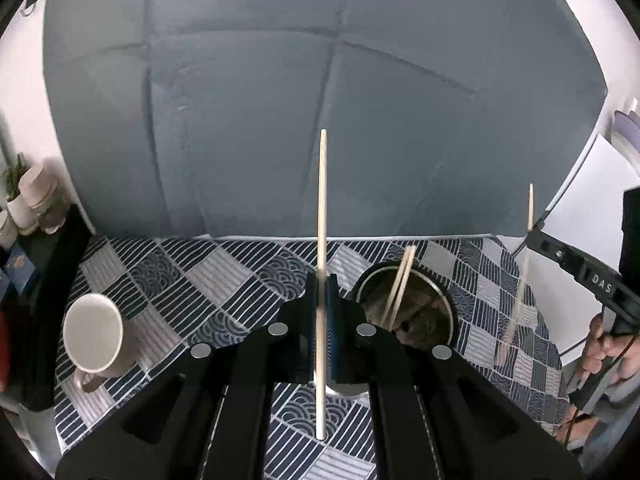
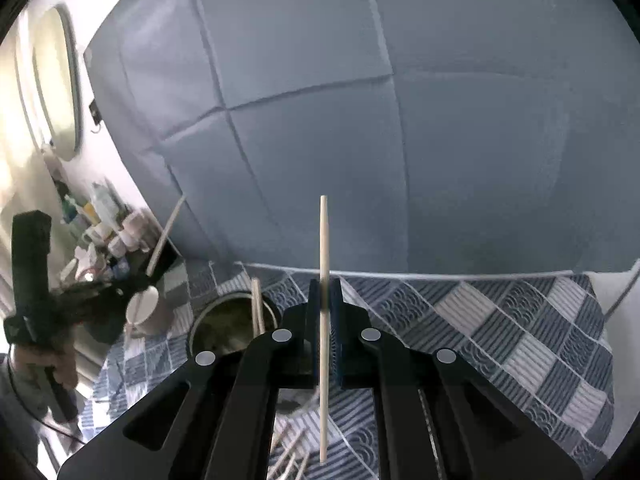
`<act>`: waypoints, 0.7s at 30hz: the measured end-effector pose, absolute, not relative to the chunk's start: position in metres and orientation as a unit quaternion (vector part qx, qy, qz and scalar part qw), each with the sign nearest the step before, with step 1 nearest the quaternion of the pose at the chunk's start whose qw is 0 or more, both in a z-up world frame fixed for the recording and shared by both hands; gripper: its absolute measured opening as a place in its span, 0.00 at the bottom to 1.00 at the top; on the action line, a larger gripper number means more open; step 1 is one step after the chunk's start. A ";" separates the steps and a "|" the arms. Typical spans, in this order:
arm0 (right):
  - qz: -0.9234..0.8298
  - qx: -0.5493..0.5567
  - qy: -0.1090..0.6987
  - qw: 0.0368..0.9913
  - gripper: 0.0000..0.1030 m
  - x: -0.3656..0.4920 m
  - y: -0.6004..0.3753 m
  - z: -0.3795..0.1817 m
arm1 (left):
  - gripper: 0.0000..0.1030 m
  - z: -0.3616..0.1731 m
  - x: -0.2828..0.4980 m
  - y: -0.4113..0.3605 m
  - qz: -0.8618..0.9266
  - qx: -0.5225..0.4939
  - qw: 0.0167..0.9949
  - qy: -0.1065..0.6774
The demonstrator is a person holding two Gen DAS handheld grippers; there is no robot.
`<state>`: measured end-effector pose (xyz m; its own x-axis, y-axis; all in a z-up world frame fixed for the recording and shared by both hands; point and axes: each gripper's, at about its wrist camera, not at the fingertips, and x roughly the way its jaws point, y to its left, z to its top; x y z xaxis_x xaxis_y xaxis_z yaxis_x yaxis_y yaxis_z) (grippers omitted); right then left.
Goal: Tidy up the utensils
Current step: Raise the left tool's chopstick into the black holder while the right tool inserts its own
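Observation:
My left gripper (image 1: 321,304) is shut on a wooden chopstick (image 1: 322,200) that stands upright between the pads, above the patterned cloth. My right gripper (image 2: 325,308) is shut on another upright chopstick (image 2: 324,240). A dark round holder (image 1: 404,312) with two chopsticks (image 1: 400,284) leaning in it stands just right of my left gripper; in the right wrist view the holder (image 2: 224,328) is left of my right gripper. Several loose chopsticks (image 2: 290,454) lie on the cloth below my right gripper. The right gripper also shows at the right edge of the left wrist view (image 1: 532,236).
A white mug (image 1: 94,334) lies on its side at the left of the blue-and-white patterned cloth (image 1: 224,276); it also shows in the right wrist view (image 2: 144,308). A grey padded wall (image 1: 320,80) rises behind the table. Bottles and cups (image 2: 104,224) crowd a shelf at the left.

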<state>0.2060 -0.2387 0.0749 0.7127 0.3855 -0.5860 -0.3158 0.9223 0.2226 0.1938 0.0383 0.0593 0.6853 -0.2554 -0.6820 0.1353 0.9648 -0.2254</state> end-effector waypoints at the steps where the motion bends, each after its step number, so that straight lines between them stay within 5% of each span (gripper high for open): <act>1: 0.196 0.052 0.328 0.923 0.04 0.210 -0.235 0.076 | 0.05 0.060 0.196 0.036 -0.109 -0.083 0.916 0.378; 21: 0.254 0.021 0.263 0.930 0.05 0.226 -0.199 0.140 | 0.05 0.057 0.219 0.005 -0.142 -0.147 0.932 0.301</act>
